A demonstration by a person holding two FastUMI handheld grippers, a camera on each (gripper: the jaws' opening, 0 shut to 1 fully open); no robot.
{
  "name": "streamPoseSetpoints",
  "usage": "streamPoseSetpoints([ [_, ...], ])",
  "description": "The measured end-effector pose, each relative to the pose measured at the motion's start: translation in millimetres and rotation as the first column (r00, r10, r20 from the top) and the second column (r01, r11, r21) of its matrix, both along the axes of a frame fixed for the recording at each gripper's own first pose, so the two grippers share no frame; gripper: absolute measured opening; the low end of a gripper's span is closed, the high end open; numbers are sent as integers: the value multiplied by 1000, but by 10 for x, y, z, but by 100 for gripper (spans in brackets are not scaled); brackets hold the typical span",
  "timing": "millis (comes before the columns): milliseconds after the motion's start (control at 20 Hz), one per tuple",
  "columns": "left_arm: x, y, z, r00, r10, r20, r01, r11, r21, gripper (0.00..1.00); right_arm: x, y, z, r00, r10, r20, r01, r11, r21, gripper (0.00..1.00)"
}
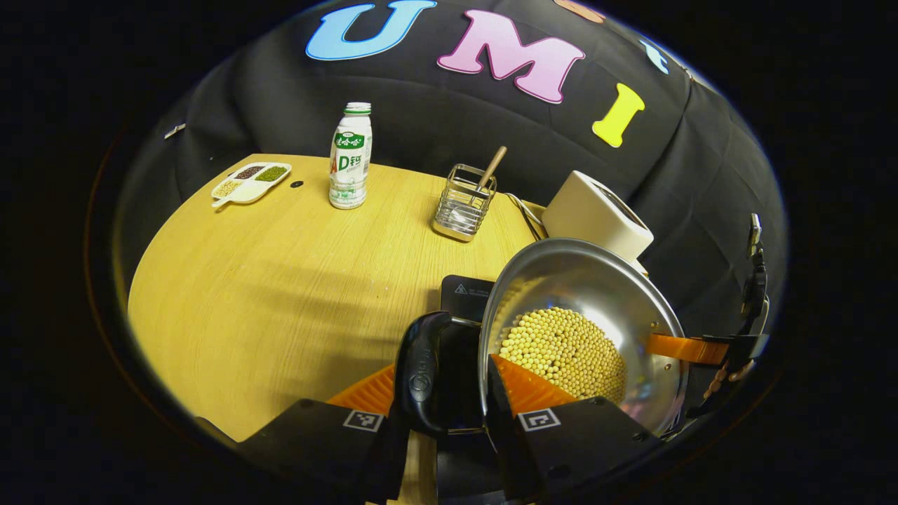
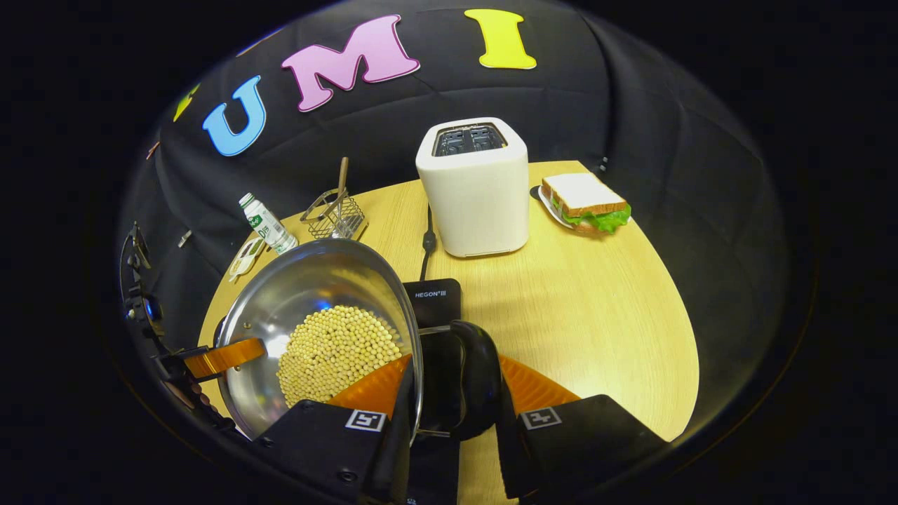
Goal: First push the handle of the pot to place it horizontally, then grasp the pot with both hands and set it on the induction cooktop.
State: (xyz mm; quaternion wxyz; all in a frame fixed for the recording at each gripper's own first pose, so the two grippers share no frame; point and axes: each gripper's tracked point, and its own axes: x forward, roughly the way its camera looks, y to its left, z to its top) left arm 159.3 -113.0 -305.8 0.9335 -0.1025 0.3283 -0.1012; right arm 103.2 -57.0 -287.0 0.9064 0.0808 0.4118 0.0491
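Wide bare stretch of the wooden table (image 1: pixel 266 294) out ahead-left of the left gripper (image 1: pixel 449 393), and another ahead-right of the right gripper (image 2: pixel 449 393). Steel pot (image 1: pixel 596 294) of yellow beans (image 1: pixel 561 347) held between the two grippers, over the black induction cooktop (image 2: pixel 435 300) showing just past its rim. Left jaws clamped across rim and one black side handle (image 1: pixel 421 372); right jaws likewise on the opposite handle (image 2: pixel 477 372). Beyond: white toaster (image 2: pixel 477 189), sandwich (image 2: pixel 586 203) near the table's far edge, bottle (image 1: pixel 349 158), wire caddy (image 1: pixel 463 203), snack tray (image 1: pixel 249 182).
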Motion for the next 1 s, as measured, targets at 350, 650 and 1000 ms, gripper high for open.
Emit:
streamPoseSetpoints([
  [350, -5, 15, -15, 1000, 8, 0, -8, 1000, 12, 58, 42, 7, -28, 1000, 8, 24, -9, 1000, 21, 59],
  [650, -6, 36, -22, 1000, 15, -22, -14, 999, 45, 60, 49, 2, -26, 999, 12, 38, -13, 1000, 23, 61],
  [1000, -47, 102, 98, 999, 31, -6, -30, 991, 131, 84, -18, 7, 9, 999, 11, 35, -13, 999, 38, 78],
])
